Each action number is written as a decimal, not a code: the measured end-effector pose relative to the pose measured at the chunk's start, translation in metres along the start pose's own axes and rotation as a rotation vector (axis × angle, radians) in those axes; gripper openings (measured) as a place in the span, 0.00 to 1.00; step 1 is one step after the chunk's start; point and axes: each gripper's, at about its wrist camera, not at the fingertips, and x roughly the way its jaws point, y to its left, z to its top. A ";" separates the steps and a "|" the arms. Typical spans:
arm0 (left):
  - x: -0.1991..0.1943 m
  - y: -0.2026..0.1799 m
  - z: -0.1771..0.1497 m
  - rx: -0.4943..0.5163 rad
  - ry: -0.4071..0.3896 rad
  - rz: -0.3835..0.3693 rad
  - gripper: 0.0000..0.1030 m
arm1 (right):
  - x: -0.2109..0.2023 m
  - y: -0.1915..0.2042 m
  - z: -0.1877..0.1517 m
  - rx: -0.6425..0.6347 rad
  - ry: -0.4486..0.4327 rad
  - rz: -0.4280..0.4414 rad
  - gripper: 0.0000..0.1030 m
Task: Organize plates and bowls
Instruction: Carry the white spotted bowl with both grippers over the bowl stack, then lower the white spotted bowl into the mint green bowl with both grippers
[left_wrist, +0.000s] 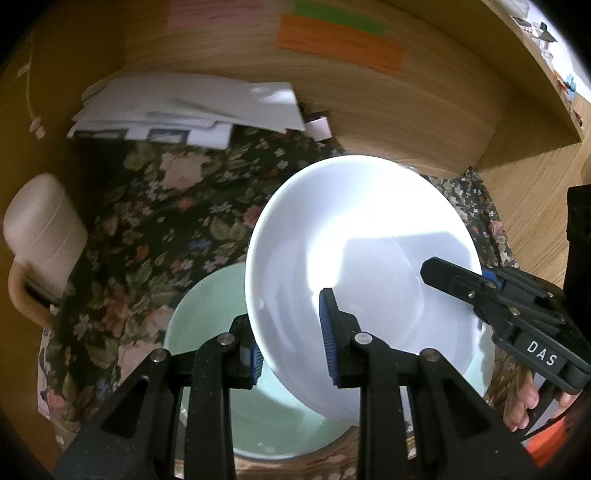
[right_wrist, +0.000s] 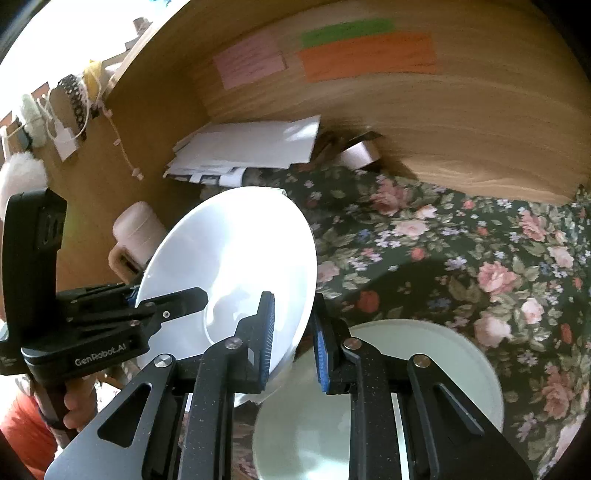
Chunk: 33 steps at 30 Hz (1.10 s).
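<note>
A white bowl (left_wrist: 362, 258) (right_wrist: 236, 251) hangs tilted in the air, clamped at opposite rims by both grippers. My left gripper (left_wrist: 291, 350) is shut on the near rim in the left wrist view, and it appears in the right wrist view (right_wrist: 166, 297) at the bowl's left edge. My right gripper (right_wrist: 293, 343) is shut on the rim too, and the left wrist view shows it (left_wrist: 476, 278) on the bowl's right edge. Under the white bowl a pale green bowl (left_wrist: 207, 317) (right_wrist: 424, 369) rests on the floral cloth (left_wrist: 166, 206) (right_wrist: 443, 240).
A stack of white papers (left_wrist: 192, 107) (right_wrist: 251, 147) and a tape roll (left_wrist: 319, 127) (right_wrist: 360, 153) lie against the wooden back panel (left_wrist: 388, 110). A cream container (left_wrist: 44, 229) (right_wrist: 138, 229) stands at the left. A hand (left_wrist: 524, 402) grips the right tool.
</note>
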 end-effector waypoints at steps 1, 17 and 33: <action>-0.001 0.004 -0.003 -0.007 0.001 0.001 0.26 | 0.002 0.002 -0.001 -0.003 0.005 0.005 0.17; 0.001 0.042 -0.029 -0.074 0.037 0.017 0.26 | 0.038 0.022 -0.015 -0.023 0.085 0.050 0.17; 0.004 0.038 -0.039 -0.003 0.034 0.074 0.21 | 0.040 0.027 -0.018 -0.075 0.108 0.020 0.17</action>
